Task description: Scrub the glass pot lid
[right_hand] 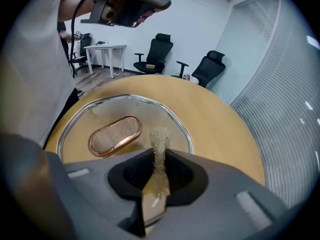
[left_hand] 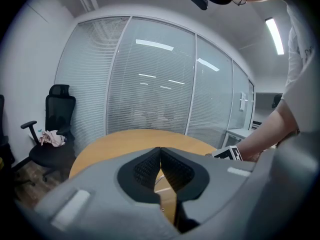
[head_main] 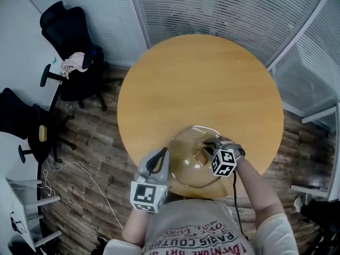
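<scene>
Your left gripper is closed on the glass pot lid at its left rim, at the tabletop's near edge. Your right gripper clamps a scrubbing brush above the glass — scrubbing looks barely begun.

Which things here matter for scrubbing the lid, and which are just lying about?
In the job: glass pot lid, brush in the right gripper, left gripper with fingers shut on the lid's rim, round table under it.
Lying about: black office chairs, cloth on one chair, white cable on the floor.
</scene>
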`<state>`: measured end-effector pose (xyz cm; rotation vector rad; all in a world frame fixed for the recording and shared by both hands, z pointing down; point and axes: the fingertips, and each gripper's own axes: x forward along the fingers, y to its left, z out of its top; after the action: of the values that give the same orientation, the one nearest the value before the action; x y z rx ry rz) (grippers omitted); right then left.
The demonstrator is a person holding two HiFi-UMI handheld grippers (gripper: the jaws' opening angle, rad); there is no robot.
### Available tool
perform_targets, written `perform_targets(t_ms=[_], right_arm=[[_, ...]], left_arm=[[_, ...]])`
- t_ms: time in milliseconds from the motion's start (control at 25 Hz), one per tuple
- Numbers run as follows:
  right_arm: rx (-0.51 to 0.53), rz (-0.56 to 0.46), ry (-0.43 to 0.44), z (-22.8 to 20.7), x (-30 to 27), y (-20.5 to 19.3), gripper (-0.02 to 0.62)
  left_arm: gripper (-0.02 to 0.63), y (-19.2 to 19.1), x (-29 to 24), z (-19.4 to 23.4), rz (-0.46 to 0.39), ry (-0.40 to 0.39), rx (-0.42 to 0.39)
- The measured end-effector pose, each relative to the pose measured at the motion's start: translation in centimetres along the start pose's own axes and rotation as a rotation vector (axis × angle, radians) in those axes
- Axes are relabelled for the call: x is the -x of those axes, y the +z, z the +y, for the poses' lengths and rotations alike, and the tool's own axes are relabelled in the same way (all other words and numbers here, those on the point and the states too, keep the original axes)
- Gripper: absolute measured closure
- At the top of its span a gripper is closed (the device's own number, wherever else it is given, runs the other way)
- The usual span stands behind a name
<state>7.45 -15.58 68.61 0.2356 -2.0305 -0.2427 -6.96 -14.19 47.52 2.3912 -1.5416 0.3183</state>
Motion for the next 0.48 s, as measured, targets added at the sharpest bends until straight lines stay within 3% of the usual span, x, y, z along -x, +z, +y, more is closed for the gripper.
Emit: perform_targets(t_ms=[160,480], right_arm=[[0.078,0.008,0.010,0.4,0.0,-0.5,0.532],[0.127,0.015,0.023,1.7,1.0,-1.4,0.532]], left_arm=[[0.598,-0.1,0.0,-0.6,0.002,0.009,-0.015],[0.598,0.5,0.2,-1.8,-0.002,0.021,-0.001]])
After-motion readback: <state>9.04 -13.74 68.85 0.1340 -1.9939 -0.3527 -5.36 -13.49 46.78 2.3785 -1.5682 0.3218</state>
